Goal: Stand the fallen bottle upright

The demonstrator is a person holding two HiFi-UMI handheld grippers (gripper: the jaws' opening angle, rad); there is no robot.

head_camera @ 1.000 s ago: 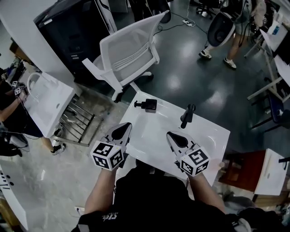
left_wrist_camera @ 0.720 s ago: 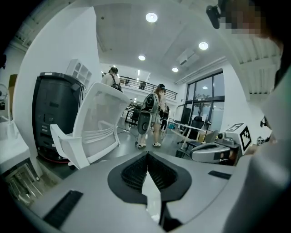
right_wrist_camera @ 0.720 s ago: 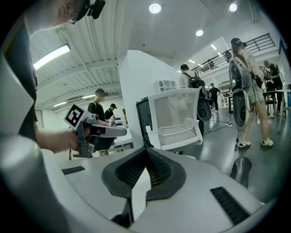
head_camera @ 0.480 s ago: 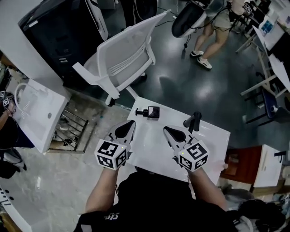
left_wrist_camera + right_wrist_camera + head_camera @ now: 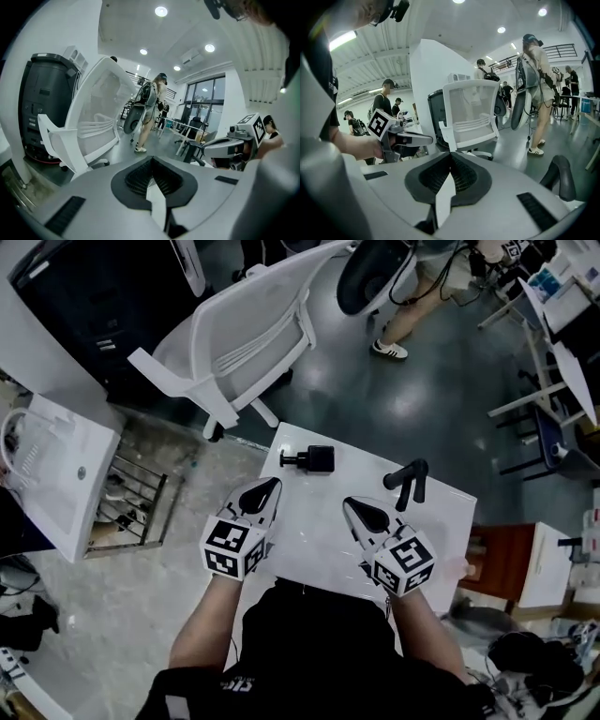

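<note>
Black pump bottle (image 5: 309, 459) lies on its side near far edge of white tabletop (image 5: 319, 545), pump head pointing left. It's ahead of L gripper (image 5: 262, 491) & apart from it. L gripper hangs over near-left part of the top, jaws pressed together w/ nothing btwn them. R gripper (image 5: 362, 513) is alongside to the right, jaws closed the same way, also empty. Its tip is near black faucet (image 5: 410, 482), which stands at right side of the top. White mesh office chair (image 5: 246, 332) stands on floor beyond the table.
</note>
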